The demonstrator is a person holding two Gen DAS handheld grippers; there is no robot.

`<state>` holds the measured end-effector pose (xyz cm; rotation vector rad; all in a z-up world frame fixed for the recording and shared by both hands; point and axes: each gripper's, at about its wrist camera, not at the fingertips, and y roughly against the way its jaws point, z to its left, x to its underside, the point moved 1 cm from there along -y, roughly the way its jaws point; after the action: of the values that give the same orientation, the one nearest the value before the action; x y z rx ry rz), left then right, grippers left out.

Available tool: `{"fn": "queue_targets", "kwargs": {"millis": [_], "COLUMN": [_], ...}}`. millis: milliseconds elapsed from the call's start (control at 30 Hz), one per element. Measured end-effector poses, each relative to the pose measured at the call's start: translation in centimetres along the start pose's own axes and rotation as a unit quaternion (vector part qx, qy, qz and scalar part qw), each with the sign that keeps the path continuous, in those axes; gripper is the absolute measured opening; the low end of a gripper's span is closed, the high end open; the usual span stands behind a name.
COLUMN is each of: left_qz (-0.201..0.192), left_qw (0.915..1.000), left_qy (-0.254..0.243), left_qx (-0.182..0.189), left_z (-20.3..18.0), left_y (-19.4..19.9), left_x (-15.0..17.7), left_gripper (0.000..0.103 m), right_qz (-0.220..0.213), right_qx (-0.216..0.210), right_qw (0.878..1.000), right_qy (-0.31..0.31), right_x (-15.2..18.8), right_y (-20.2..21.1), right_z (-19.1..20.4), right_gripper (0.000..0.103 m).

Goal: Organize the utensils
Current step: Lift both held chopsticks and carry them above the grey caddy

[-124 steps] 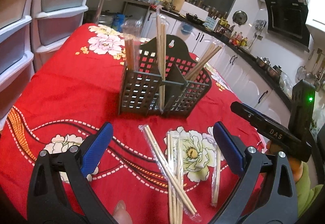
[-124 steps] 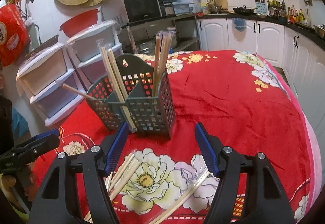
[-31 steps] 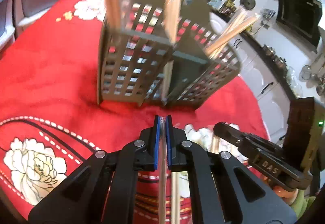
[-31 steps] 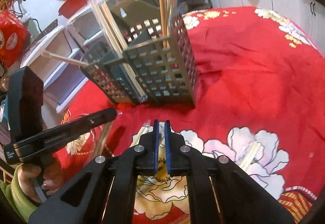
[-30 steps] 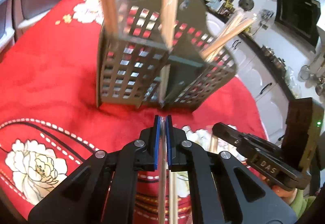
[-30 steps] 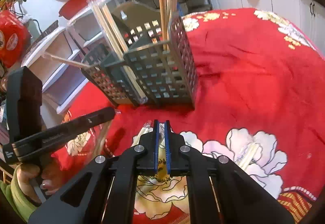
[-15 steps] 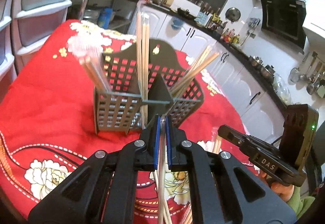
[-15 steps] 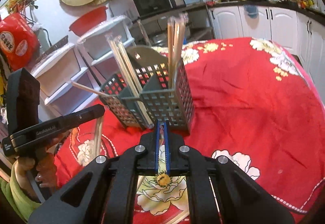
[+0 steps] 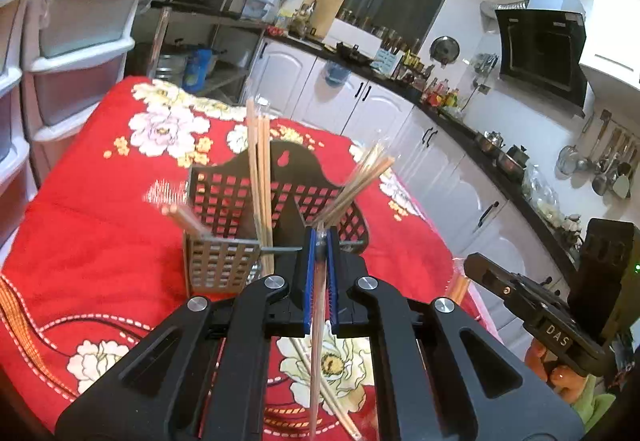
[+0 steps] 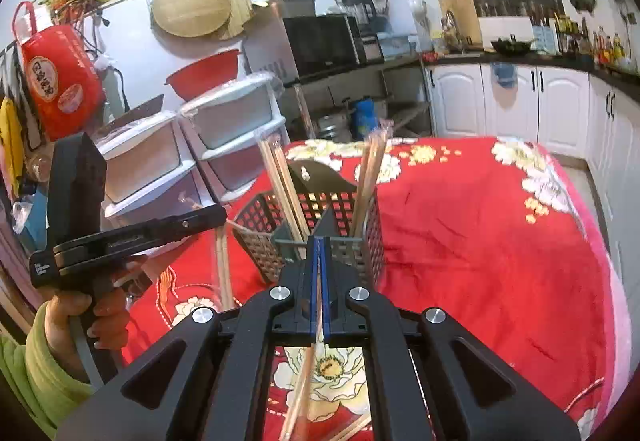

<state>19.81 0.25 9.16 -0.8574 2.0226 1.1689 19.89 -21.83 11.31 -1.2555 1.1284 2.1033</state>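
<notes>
A dark slotted utensil caddy stands on the red flowered tablecloth with wrapped chopsticks upright in its compartments. My left gripper is shut on a plastic-wrapped pair of chopsticks that hangs down from the pads, just in front of the caddy. My right gripper is shut on another wrapped pair, also hanging below the pads. In each wrist view the other gripper shows at the side with its sticks dangling. Loose chopsticks lie on the cloth below.
White plastic drawer units stand beside the table behind the caddy. Kitchen cabinets run along the far side. The table edge curves away on the right. A hand in a green sleeve holds the left gripper.
Both grippers have risen from the cloth, each lifting a wrapped chopstick pair. The caddy now sits lower and farther in both views.
</notes>
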Motion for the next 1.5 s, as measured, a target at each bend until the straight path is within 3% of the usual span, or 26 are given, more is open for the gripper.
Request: {"fn": "queue_targets", "kwargs": {"millis": [633, 1500], "left_qz": [-0.061, -0.159], "left_qw": [0.9978, 0.9846], "left_qy": [-0.028, -0.030], "left_qx": [0.000, -0.065], "left_z": [-2.6, -1.1], "left_y": [2.4, 4.3], "left_x": [-4.7, -11.8], "left_gripper": [0.001, 0.001], "right_qz": [-0.051, -0.092], "right_qx": [-0.001, -0.034], "right_qw": [0.998, 0.993], "right_qy": [0.036, 0.057], "right_x": [-3.8, -9.1], "right_y": [1.5, -0.8], "right_z": [1.2, 3.6], "right_gripper": [0.001, 0.001]}}
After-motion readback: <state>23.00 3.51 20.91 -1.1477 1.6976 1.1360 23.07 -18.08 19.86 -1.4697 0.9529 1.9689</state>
